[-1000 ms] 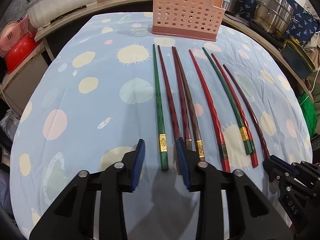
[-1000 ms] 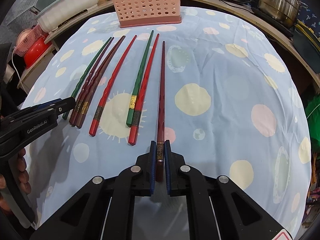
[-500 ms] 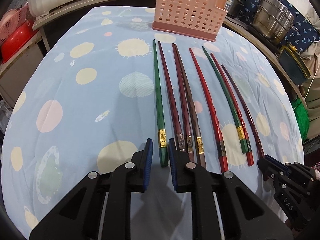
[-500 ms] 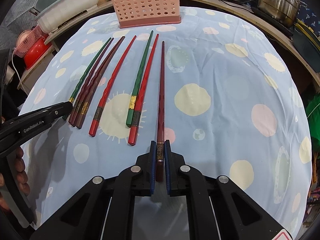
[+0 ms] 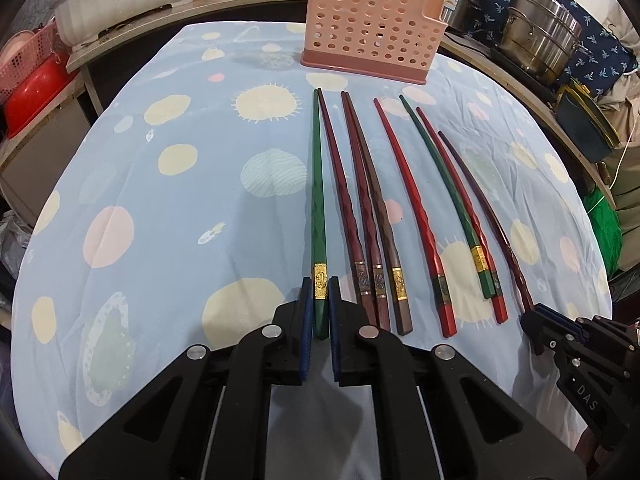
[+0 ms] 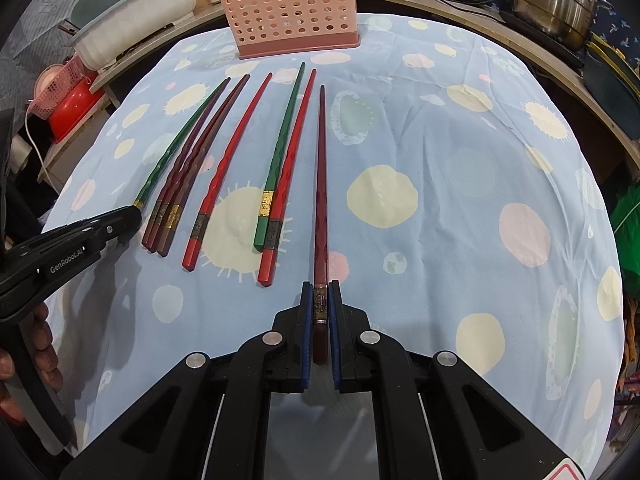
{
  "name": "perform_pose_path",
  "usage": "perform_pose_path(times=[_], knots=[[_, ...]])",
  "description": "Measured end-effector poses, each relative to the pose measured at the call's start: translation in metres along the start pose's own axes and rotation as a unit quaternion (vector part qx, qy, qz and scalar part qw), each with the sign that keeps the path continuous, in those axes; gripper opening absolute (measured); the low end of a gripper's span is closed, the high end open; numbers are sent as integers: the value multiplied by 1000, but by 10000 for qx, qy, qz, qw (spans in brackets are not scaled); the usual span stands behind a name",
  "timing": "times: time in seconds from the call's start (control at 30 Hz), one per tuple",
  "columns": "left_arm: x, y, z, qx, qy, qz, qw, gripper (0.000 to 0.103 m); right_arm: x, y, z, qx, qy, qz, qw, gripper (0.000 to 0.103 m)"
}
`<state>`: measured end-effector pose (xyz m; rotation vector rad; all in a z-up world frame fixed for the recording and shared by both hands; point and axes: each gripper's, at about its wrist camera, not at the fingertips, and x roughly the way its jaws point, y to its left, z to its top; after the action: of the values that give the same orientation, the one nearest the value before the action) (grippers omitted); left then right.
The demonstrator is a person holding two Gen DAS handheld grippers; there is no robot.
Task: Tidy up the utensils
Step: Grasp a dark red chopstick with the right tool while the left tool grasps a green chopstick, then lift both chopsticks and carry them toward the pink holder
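Your left gripper (image 5: 319, 308) has just been closing, and now its blue pads squeeze the thick end of the green chopstick (image 5: 319, 216) at the far left of the row. A second ago that chopstick lay loose between wide jaws. Your right gripper (image 6: 320, 312) has not changed: it is pinched tight on the thick end of the dark red chopstick (image 6: 321, 184) at the far right of the row.

Take the pink basket (image 5: 370, 28) as your landmark. It stands upright at the far side of the blue spotted cloth (image 5: 168, 208). All the chopsticks lie flat on the cloth just in front of it, thin tips toward the basket and thick ends toward you. The green chopstick lies in front of the basket's left part. The dark red chopstick reaches out past the basket's right end.

Between those two lie six more: three brown-red chopsticks (image 5: 362, 216) close together, one bright red chopstick (image 5: 412, 216) alone, then a green and red pair (image 5: 460, 216) touching side by side.
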<state>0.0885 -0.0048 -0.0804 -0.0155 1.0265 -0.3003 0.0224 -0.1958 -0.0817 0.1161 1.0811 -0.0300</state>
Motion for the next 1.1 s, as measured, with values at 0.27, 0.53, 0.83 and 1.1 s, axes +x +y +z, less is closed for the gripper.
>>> perform_pose_path(times=[0.27,0.53,0.83,1.1], knots=[[-35,3,4,5,-315,12,9995,7,-32,-1,4,12,-315,44,9995,7],[-80,3,25,-14,-866,-20,9962,7,-84,-8,33,33,-973,97,9952,7],[-120,-1,75,68,-1478,11,9890,7,-130,-12,89,-84,-1738,69,9847,7],[-140,-8,120,183,-1865,52,9823,7,-142,-19,133,-18,-2049,136,9787,7]])
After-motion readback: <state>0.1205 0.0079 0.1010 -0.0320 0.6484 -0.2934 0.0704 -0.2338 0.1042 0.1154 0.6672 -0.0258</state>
